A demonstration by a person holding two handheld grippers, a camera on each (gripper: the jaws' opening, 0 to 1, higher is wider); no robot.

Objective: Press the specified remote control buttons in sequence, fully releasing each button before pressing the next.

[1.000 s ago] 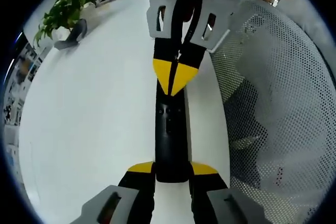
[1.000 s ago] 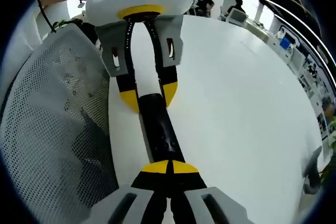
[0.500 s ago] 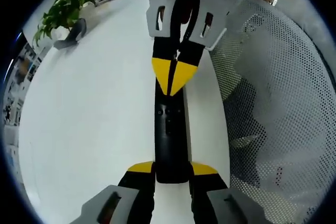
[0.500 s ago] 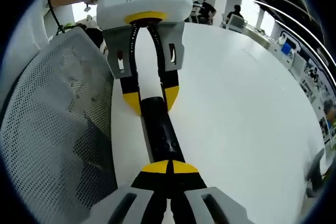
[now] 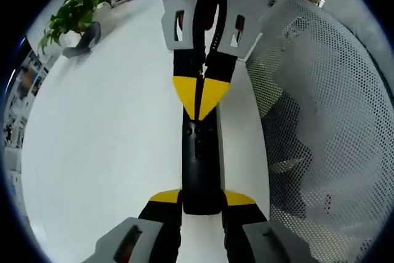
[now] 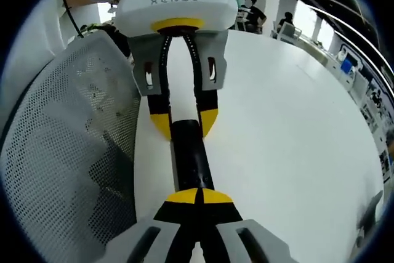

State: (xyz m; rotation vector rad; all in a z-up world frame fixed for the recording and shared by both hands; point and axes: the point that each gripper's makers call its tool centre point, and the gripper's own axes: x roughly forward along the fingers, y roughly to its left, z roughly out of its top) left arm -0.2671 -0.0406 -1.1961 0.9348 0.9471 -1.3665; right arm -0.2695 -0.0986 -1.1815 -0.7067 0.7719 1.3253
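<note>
The black remote (image 5: pixel 201 164) lies lengthwise on the white table (image 5: pixel 104 152), close to the table's edge, beside a grey mesh chair (image 5: pixel 326 127). In the left gripper view the left gripper (image 5: pixel 201 200) is clamped on the near end of the remote, 1 yellow tip on each side of it. The right gripper (image 5: pixel 198 98) comes in from the top of this view with its 2 yellow tips pressed together into a point that rests on the remote's upper face, just above a small cluster of buttons.

The right gripper view gives the opposite angle: the right gripper (image 6: pixel 198 196) has its tips together over the near part of the remote (image 6: pixel 189 158), while the left gripper (image 6: pixel 184 125) straddles the far end, its jaws on either side of the body. The buttons cannot be made out here.

The left gripper view alone takes in a potted plant (image 5: pixel 77 7) and a dark chair at the table's far corner. The right gripper view alone takes in an office with people at desks beyond the table.

On 1 side the mesh chair crowds the remote, with just a narrow strip of table between them. On the other side the table runs wide and bare, well apart from the plant.
</note>
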